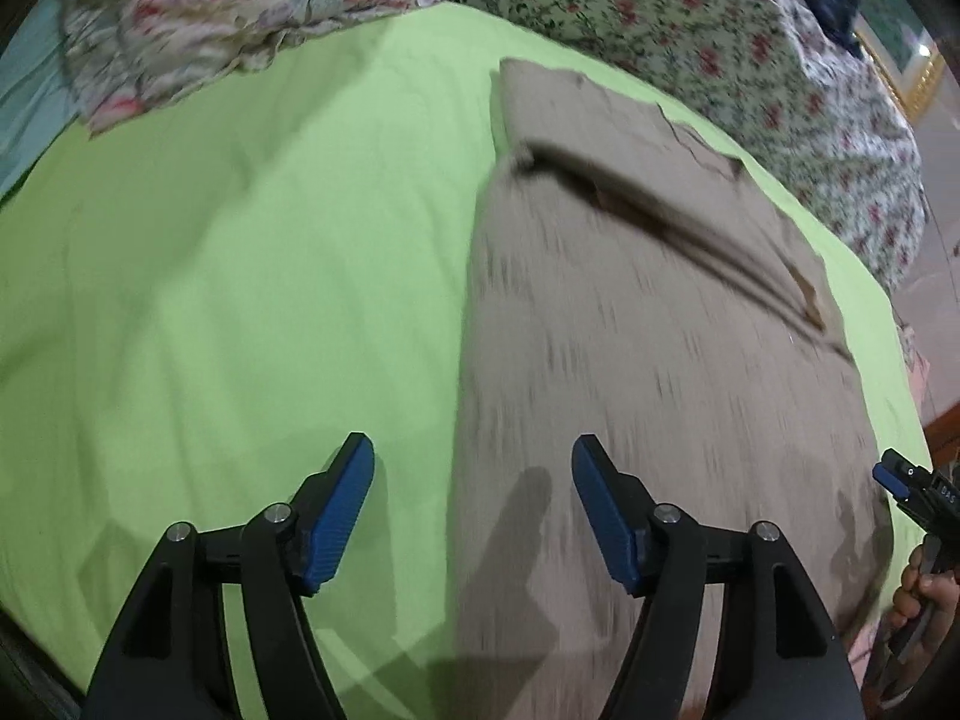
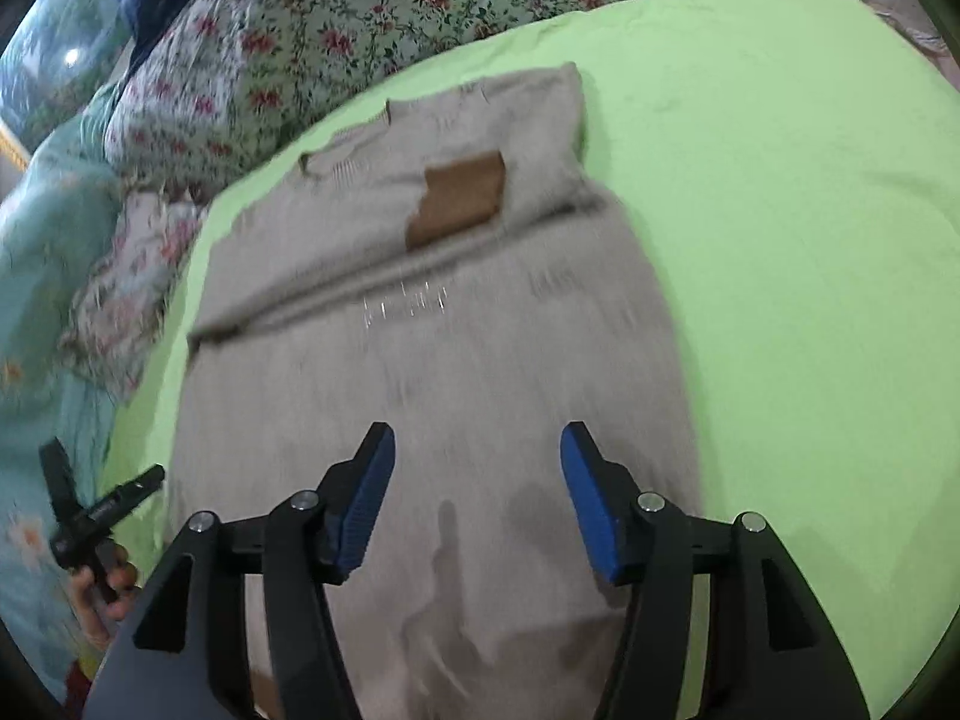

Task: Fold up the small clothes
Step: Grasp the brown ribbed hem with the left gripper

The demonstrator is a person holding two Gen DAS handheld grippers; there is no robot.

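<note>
Sweater (image 2: 432, 360) flat on green sheet (image 2: 780, 240), centre frame, long axis running away from jaws, sleeves folded across chest. Right gripper (image 2: 477, 480) above hem, nearer; left gripper (image 1: 474, 498) over left edge. Both released, empty.

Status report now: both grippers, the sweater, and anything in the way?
Left gripper open, empty. Right gripper open, empty, above beige sweater. Sweater flat on green sheet, sleeves folded in. Floral bedding behind collar, not blocking.

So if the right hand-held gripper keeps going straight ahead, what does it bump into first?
Probably the beige sweater. The right hand-held gripper is open right above it, on the green sheet; depth is hard to judge.
</note>
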